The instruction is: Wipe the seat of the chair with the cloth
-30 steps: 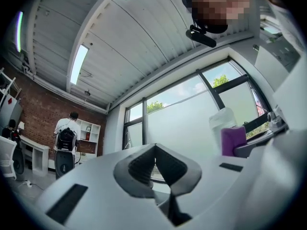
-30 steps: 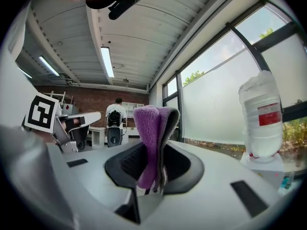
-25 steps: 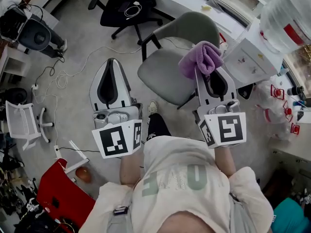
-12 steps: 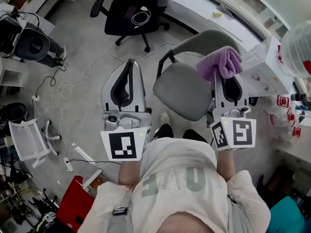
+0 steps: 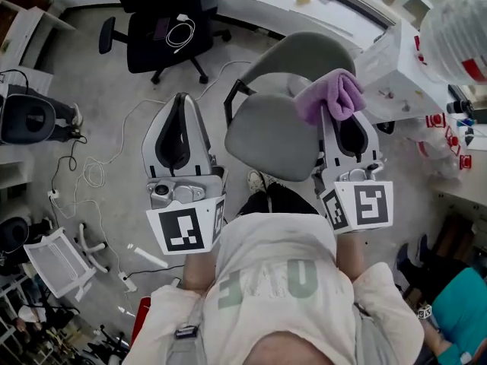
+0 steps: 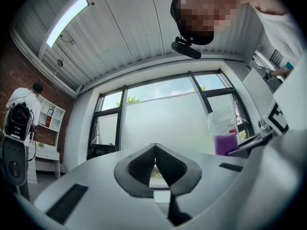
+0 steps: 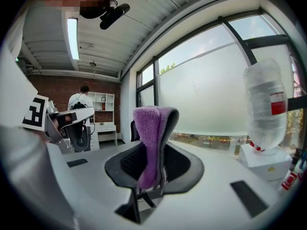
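Observation:
The grey chair's seat (image 5: 266,137) lies just ahead of me, between my two grippers in the head view, with its backrest (image 5: 304,52) beyond. A purple fluffy cloth (image 5: 332,92) is bunched at the tip of my right gripper (image 5: 335,111), by the seat's right edge. In the right gripper view the cloth (image 7: 149,143) stands pinched between the jaws of the right gripper (image 7: 154,128). My left gripper (image 5: 181,99) is left of the seat, shut and holding nothing. Its jaws meet at the tips in the left gripper (image 6: 154,148) view. Both gripper cameras look up at the ceiling and windows.
A black office chair (image 5: 161,27) with a white cable on it stands at the back left. A water dispenser (image 5: 396,63) with its bottle (image 5: 455,29) is at the right. Cables (image 5: 91,169) trail over the floor, and a white rack (image 5: 57,261) lies at the lower left.
The grey chair has come closer and now sits between the two grippers in the head view. The right gripper still holds the cloth; the left stays shut.

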Demonstrator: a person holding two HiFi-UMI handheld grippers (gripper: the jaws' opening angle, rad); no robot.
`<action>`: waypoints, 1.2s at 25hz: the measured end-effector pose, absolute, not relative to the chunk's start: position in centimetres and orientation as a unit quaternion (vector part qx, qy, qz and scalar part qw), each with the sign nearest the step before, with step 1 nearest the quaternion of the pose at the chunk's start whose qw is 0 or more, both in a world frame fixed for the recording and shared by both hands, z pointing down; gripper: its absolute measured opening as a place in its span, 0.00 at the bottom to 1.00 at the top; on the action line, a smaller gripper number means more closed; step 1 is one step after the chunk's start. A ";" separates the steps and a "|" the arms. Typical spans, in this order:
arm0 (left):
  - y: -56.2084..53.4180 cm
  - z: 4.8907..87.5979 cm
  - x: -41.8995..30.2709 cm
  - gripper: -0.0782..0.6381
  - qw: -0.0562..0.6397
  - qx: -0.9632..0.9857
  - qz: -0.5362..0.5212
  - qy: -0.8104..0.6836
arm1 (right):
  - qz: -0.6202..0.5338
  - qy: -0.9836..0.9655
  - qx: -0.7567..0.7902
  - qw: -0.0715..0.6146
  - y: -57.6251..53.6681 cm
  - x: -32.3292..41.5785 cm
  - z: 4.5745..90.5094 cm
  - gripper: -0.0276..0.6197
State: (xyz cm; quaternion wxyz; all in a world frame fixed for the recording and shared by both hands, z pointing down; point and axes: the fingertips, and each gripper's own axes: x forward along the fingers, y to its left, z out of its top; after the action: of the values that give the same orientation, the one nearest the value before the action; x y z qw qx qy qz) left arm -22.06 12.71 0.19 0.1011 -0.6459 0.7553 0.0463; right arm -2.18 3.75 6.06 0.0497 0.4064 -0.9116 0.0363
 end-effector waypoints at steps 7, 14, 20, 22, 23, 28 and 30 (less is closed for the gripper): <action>8.1 -0.5 -19.1 0.13 0.098 -0.668 0.051 0.736 | 0.042 -0.908 0.415 0.025 0.6 0.1 5.3 0.18; 4.6 0.5 -15.2 0.13 0.106 -0.688 0.014 0.717 | 0.099 -0.906 0.412 0.027 -2.4 1.9 9.2 0.18; 0.0 6.8 -14.8 0.13 0.085 -0.728 -0.010 0.681 | 0.217 -0.889 0.398 0.069 -4.9 -0.6 19.9 0.18; -1.9 10.3 -14.9 0.13 0.069 -0.741 -0.007 0.668 | 0.254 -0.877 0.401 0.080 -5.7 -1.5 24.1 0.18; -2.9 12.0 -15.1 0.13 0.062 -0.748 -0.004 0.661 | 0.266 -0.872 0.402 0.086 -6.2 -2.2 26.0 0.18; -6.0 22.0 -16.2 0.13 0.024 -0.763 -0.008 0.646 | 0.317 -0.852 0.397 0.126 -8.0 -5.3 37.1 0.18; -6.3 26.1 -16.7 0.13 0.004 -0.766 -0.015 0.642 | 0.354 -0.838 0.390 0.139 -8.2 -6.4 42.2 0.18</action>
State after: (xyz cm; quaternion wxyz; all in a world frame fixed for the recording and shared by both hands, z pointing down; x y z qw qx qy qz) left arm -16.75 -6.27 26.13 0.0043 -0.7664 0.6421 -0.0150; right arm -6.44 -8.17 42.18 0.1392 0.3900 -0.8385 0.3543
